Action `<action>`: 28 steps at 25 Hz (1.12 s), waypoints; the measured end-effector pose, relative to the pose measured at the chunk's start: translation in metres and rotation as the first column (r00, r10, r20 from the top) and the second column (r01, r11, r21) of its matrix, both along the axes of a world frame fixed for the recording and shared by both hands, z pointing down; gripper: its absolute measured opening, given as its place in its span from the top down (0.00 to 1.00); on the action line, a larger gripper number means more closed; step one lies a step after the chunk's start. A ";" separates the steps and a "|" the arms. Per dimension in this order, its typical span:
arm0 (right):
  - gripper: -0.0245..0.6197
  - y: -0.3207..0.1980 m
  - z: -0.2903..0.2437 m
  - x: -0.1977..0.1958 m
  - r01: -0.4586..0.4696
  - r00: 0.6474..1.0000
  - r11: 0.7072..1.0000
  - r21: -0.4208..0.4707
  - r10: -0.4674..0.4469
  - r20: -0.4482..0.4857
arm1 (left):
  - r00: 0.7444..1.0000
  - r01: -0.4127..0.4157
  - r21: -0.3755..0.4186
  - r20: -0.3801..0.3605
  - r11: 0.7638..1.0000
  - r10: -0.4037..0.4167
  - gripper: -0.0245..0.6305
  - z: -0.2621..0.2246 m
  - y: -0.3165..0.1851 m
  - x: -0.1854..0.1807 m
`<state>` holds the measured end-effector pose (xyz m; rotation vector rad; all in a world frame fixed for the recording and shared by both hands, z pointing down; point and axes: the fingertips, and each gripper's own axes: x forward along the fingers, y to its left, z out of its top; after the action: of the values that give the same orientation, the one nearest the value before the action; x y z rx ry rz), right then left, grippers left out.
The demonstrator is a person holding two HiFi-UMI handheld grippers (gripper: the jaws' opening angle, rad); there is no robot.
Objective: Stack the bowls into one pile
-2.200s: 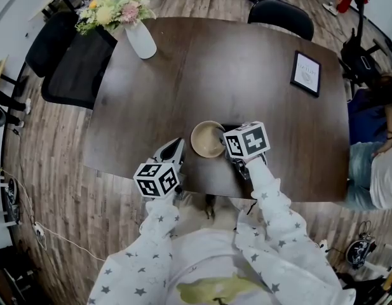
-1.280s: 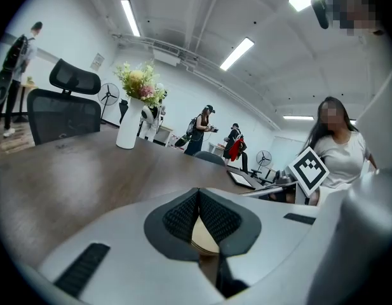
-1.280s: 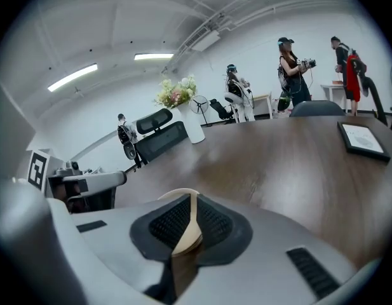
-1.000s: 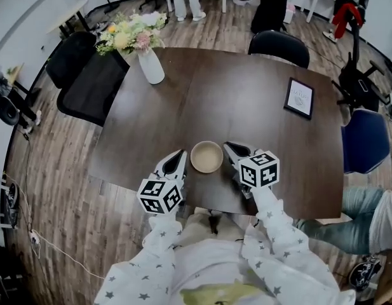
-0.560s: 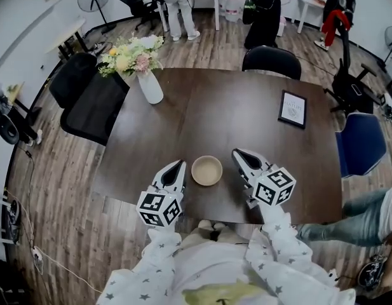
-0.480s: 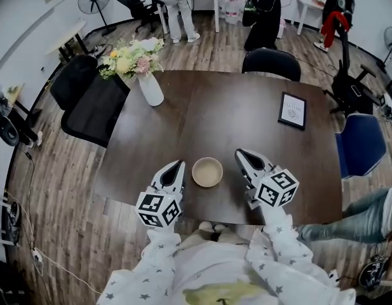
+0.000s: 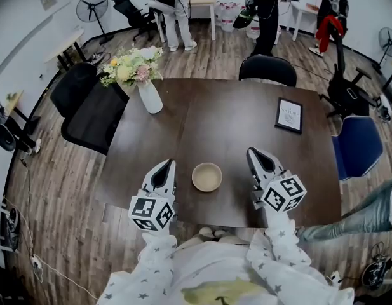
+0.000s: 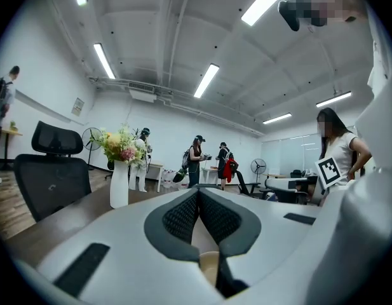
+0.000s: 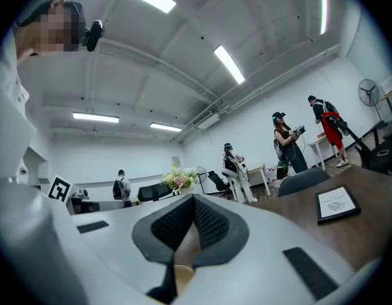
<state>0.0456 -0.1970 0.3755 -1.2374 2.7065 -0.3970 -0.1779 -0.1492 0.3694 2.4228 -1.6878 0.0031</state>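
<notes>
Bowls (image 7: 207, 176): tan, round, seen from above as one rim. They sit on the near part of the table, between the two grippers and clear of both. How many are nested cannot be told. The inside shows plain tan.

Table (image 7: 234, 113): dark brown wood with rounded corners, set on a floor (image 7: 56, 170) of grey-brown planks.

Room: white walls with ceiling strip lights in both gripper views. A standing fan (image 7: 91, 8) and several people (image 7: 170, 11) are at the far end.

Seating:
- A black chair (image 7: 267, 68) is tucked in at the far edge of the table.
- A black mesh chair (image 7: 87, 113) stands at the left edge.
- A blue chair (image 7: 358, 148) stands off the right edge.

Vase (image 7: 150, 97): white, upright on the far left corner of the table. It holds a bunch of flowers (image 7: 129, 65) in yellow, pink and white.

Framed card (image 7: 289, 115): black frame with a pale face, lying flat near the right edge, well apart from the bowls.

Left gripper (image 7: 166, 164): held above the near table edge, left of the bowls. Its jaws are closed tip to tip with nothing gripped, as the left gripper view (image 8: 199, 192) confirms.

Right gripper (image 7: 253, 152): held right of the bowls. Its jaws are likewise fully together and empty, which the right gripper view (image 9: 193, 199) shows.
</notes>
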 end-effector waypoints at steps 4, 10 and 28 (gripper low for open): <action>0.93 -0.002 -0.004 0.011 -0.037 0.999 0.999 0.018 0.037 -0.005 | 1.000 0.024 0.015 0.009 1.000 -0.025 0.93 -0.004 0.000 -0.006; 0.93 0.000 -0.004 0.016 -0.080 0.996 0.996 0.036 0.081 -0.026 | 0.999 0.048 0.020 0.023 0.999 -0.049 0.93 -0.004 0.004 -0.013; 0.93 0.008 -0.006 0.021 -0.126 0.982 0.985 0.117 0.141 -0.122 | 0.995 0.081 0.014 0.058 0.997 -0.082 0.93 0.002 0.012 -0.026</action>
<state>0.0665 -0.1885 0.3691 -1.4507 2.6877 -0.1555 -0.2035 -0.1371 0.3712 2.3823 -1.8153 0.0540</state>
